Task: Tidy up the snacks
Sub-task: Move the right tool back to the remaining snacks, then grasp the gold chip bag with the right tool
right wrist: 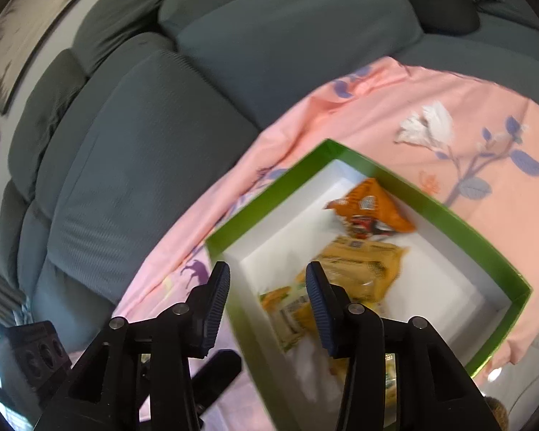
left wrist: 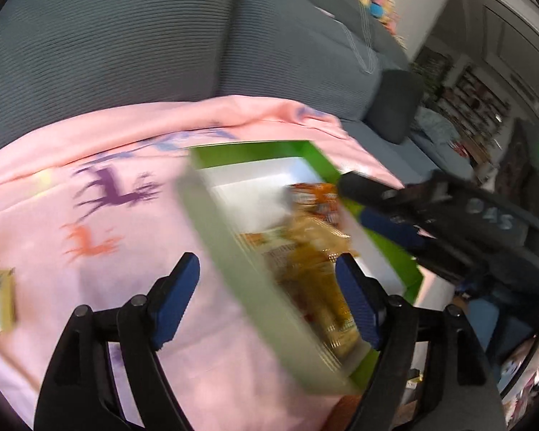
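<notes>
Shallow rectangular cardboard box [right wrist: 445, 212], green outside and white inside, open-topped, lying at an angle in the lower right of the right wrist view. Inside it: an orange crinkled snack packet [right wrist: 372, 204] near the far corner, and yellow-orange snack packets [right wrist: 363, 262] toward the near wall, partly overlapping. In the left wrist view the box [left wrist: 240, 265] and its contents are blurred.

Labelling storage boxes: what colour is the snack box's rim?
Bright green rim, white inside; clearest in the right wrist view.
</notes>
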{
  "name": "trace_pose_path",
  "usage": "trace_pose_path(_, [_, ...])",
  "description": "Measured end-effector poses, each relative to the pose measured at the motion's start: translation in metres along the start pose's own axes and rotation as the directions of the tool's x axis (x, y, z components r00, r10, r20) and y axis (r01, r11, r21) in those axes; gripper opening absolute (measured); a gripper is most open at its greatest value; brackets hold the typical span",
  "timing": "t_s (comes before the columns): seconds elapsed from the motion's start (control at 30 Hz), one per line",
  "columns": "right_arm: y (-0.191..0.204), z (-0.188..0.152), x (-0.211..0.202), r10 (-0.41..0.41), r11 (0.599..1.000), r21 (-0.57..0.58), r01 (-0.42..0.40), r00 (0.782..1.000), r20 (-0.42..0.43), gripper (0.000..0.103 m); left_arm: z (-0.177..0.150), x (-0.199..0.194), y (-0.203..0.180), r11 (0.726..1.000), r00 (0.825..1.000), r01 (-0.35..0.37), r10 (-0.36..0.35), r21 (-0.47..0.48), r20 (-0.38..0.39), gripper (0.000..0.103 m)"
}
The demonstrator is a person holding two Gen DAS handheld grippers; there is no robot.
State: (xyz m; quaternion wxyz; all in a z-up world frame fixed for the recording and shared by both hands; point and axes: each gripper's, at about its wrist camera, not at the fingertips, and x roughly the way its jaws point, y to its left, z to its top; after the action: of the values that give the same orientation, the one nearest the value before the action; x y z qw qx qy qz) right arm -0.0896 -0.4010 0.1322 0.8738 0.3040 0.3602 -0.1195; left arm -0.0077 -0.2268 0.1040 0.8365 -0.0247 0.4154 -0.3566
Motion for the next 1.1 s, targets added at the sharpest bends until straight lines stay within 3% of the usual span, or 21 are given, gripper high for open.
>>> trace_pose_path(0.13, [0.03,-0.014,0.008,0.016,0.996,-0.084,-0.019,0.999,-0.034,0.062,-0.014,-0.032,0.05,0.993,0.995,-0.096,0.098,-0.066,0.025,0.087])
trace_pose_path(0.27, [0.061,-0.031,0.017,0.04,0.985,-0.166,-0.051,0.997,-0.071,0.079,-0.029,-0.066,0.106,0.958,0.973,-0.226,0.229,-0.176,0.002,0.087])
trace_pose_path(0.3, [0.07,-0.037,0.021,0.05,0.98,-0.187,-0.064,0.995,-0.082,0.081,-0.031,-0.075,0.119,0.944,0.962,-0.268,0.271,-0.193,-0.008,0.087])
trace_pose_path(0.33, [0.077,-0.042,0.024,0.055,0.977,-0.203,-0.073,0.994,-0.095,0.082,-0.035,-0.087,0.134,0.922,0.94,-0.336,0.34,-0.194,-0.013,0.088])
trace_pose_path(0.43, [0.101,-0.061,0.041,0.062,0.963,-0.251,-0.102,0.985,-0.164,0.084,-0.049,-0.112,0.168,0.877,0.894,-0.437,0.448,-0.198,0.01,0.091])
trace_pose_path(0.47, [0.11,-0.067,0.048,0.062,0.956,-0.272,-0.114,0.979,-0.194,0.084,-0.055,-0.115,0.18,0.867,0.889,-0.448,0.458,-0.219,-0.003,0.091])
trace_pose_path(0.57, [0.14,-0.093,0.074,0.07,0.928,-0.33,-0.173,0.951,-0.301,0.084,-0.071,-0.115,0.215,0.849,0.893,-0.445,0.445,-0.286,-0.068,0.091])
trace_pose_path(0.7, [0.167,-0.123,0.107,0.058,0.905,-0.359,-0.231,0.9,-0.431,0.084,-0.081,-0.104,0.239,0.855,0.919,-0.395,0.363,-0.337,-0.155,0.091])
trace_pose_path(0.83, [0.199,-0.143,0.146,0.02,0.892,-0.379,-0.247,0.858,-0.513,0.085,-0.081,-0.101,0.25,0.853,0.933,-0.36,0.324,-0.379,-0.158,0.091])
trace_pose_path(0.93, [0.224,-0.155,0.175,0.018,0.882,-0.374,-0.287,0.813,-0.582,0.085,-0.081,-0.1,0.255,0.848,0.94,-0.342,0.305,-0.404,-0.155,0.091])
trace_pose_path(1.0, [0.238,-0.162,0.19,-0.01,0.87,-0.397,-0.291,0.797,-0.604,0.085,-0.081,-0.098,0.257,0.85,0.946,-0.325,0.284,-0.415,-0.159,0.09])
trace_pose_path(1.1, [0.252,-0.17,0.206,-0.056,0.857,-0.436,-0.274,0.792,-0.608,0.085,-0.082,-0.094,0.263,0.854,0.937,-0.344,0.287,-0.392,-0.198,0.087])
